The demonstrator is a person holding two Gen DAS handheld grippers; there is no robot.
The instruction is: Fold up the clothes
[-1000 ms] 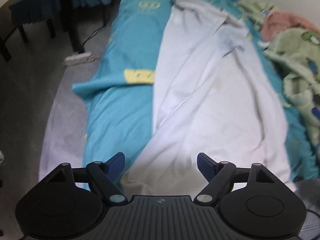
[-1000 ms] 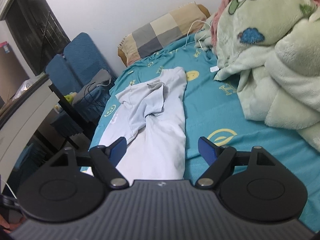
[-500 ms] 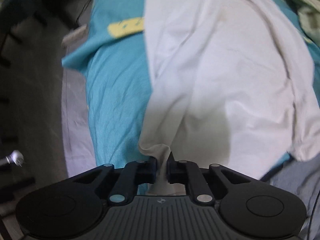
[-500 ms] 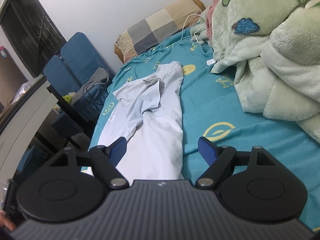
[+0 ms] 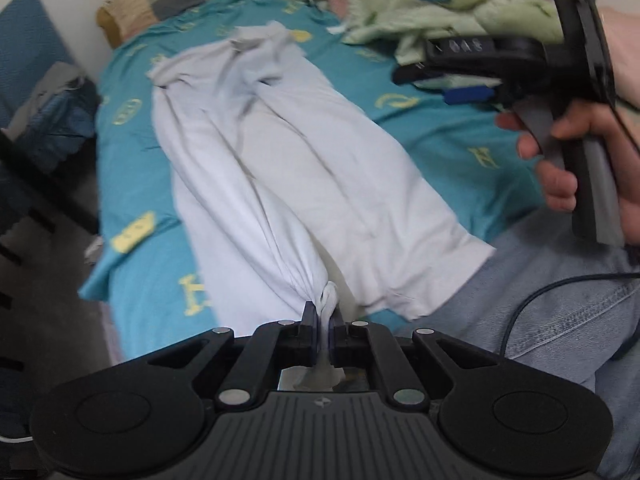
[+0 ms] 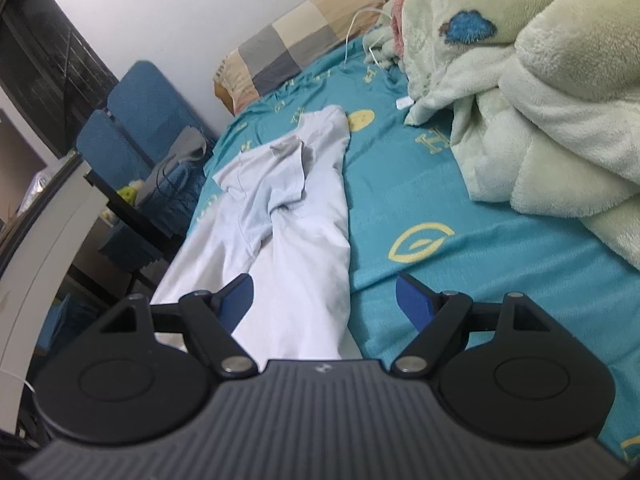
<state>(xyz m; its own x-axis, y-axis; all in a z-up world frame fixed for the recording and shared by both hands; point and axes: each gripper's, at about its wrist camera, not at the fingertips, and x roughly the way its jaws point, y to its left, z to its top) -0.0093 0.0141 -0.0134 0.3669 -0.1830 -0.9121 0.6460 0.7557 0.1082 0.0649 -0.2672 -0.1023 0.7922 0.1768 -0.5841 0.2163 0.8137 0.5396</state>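
A white garment (image 5: 304, 168) is lying stretched along the teal bedsheet (image 5: 432, 148), running from the near edge of the bed toward twelve o'clock in the left wrist view. Its far end is crumpled into grey-white folds near the pillow, and its near hem is spreading out toward four o'clock, close to the person's jeans (image 5: 560, 312). The near corner of the cloth is gathered into a tight bunch, and long creases are running from that bunch up the fabric.

The left gripper (image 5: 323, 330) is pinching this bunched corner: its two jaws are pressed together with the white cloth squeezed between the pads, at six o'clock of its own view.

The right gripper (image 6: 325, 294) is hovering over the near part of the same garment (image 6: 296, 216), and its jaws are standing wide apart with nothing between them. In the left wrist view this gripper (image 5: 468, 94) is showing at two o'clock, carried by the person's right hand (image 5: 568, 160), above the sheet and apart from the cloth.

A green fleece blanket (image 6: 520, 92) is piling up at two o'clock of the right wrist view, beside the garment but not touching it. A checkered pillow (image 6: 296, 52) is lying at twelve o'clock against the wall, and a blue chair (image 6: 136, 124) is standing at ten o'clock beside the bed.
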